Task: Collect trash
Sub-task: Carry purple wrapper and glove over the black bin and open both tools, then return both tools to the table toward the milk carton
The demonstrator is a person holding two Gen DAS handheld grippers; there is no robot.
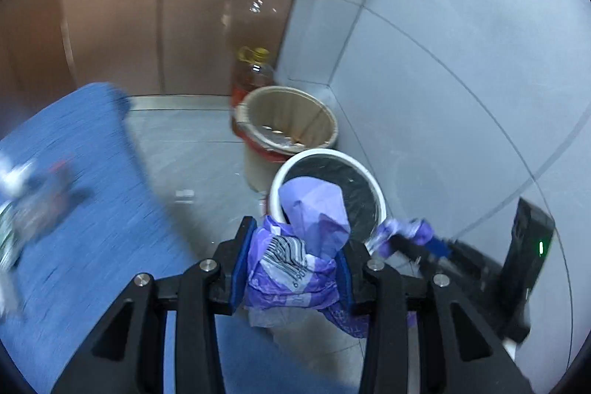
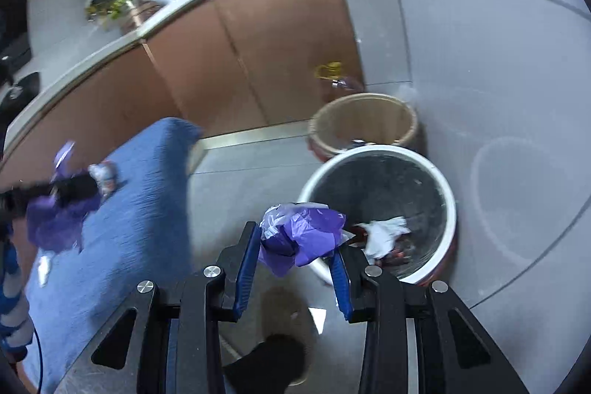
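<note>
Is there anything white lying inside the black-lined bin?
Yes, the right wrist view shows crumpled white paper lying on the bottom of the black-lined bin.

My left hand-held gripper (image 1: 293, 261) and my right hand-held gripper (image 2: 295, 253) each clamp a crumpled purple wrapper (image 1: 295, 257), fingers pointing forward and down

Setting. Brown cabinet fronts (image 2: 236, 61) run ahead and to the left of the gripper, under a pale countertop edge (image 2: 155, 21). Glossy grey floor tiles (image 1: 443, 61) fill the right (thin dark grout lines visible). A blue rug (image 2: 122, 209) lies at lower left. Lighting bright, reflecting off the tiles.
</note>
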